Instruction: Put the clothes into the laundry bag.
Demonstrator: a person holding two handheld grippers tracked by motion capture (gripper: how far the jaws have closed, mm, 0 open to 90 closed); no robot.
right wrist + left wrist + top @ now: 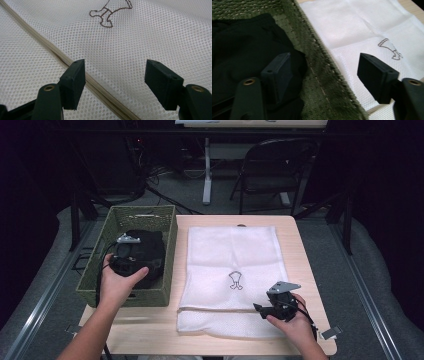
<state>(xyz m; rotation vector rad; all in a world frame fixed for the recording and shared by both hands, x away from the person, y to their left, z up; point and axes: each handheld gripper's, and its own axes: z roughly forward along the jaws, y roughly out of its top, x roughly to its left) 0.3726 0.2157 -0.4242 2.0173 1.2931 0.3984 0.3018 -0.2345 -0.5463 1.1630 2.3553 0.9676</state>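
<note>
A green woven basket [95, 285] stands at the table's left with a black garment [150, 247] lying in it. My left gripper [125, 254] hovers over that garment, open. In the left gripper view its jaws straddle the basket rim [312, 50], one over the black garment [244, 47], the other over the white mesh bag [362, 25]. The mesh bag [232, 255] lies flat at mid-table and bears a small brown embroidered emblem [235, 280]. My right gripper [261, 309] is open, low over the bag's near right end. A zipper seam [45, 43] runs diagonally between its jaws.
A wooden table top [305, 250] carries the basket and the bag. Beyond its far edge stand a dark folding chair [275, 165] and a white desk leg [207, 170]. A small metal clip [330, 333] sits at the near right corner.
</note>
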